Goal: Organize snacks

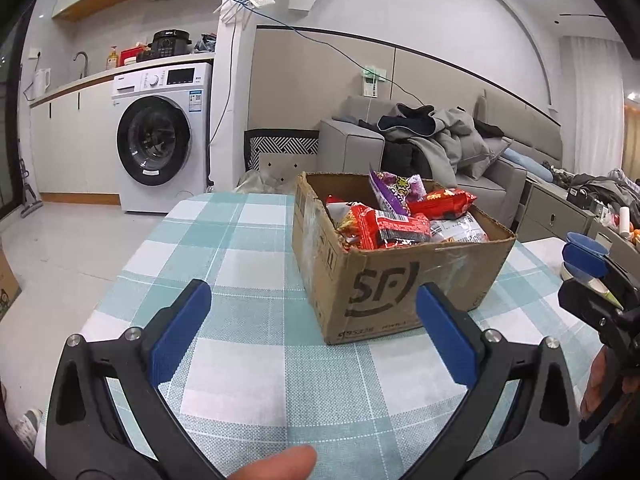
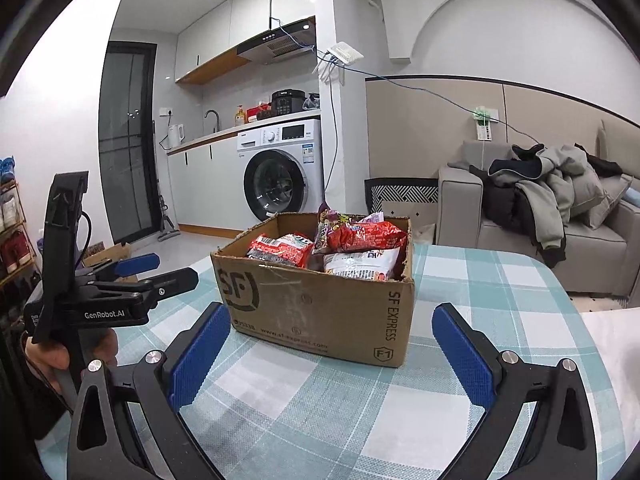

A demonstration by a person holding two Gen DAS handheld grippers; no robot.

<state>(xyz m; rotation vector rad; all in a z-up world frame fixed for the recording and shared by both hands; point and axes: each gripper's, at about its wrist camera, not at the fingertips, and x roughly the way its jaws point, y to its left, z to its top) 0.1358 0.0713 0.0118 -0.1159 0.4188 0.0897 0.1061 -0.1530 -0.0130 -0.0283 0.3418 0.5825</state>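
Note:
A brown SF cardboard box (image 1: 384, 280) stands on the table with the teal checked cloth (image 1: 248, 240). It holds several snack bags: red ones (image 1: 380, 228), a purple one (image 1: 394, 194) and a white one (image 1: 460, 230). The box also shows in the right wrist view (image 2: 320, 312) with red bags (image 2: 360, 236) and a white bag (image 2: 360, 262). My left gripper (image 1: 312, 320) is open and empty, just short of the box's near left corner. My right gripper (image 2: 332, 344) is open and empty in front of the box. Each gripper shows in the other's view, the right (image 1: 588, 264) and the left (image 2: 160, 270).
A grey sofa (image 2: 560, 236) with piled coats stands behind the table at the right. A washing machine (image 1: 160, 140) and kitchen counter are at the back left. A low cabinet (image 1: 560, 208) with clutter is at the far right. The cloth (image 2: 480, 280) around the box is bare.

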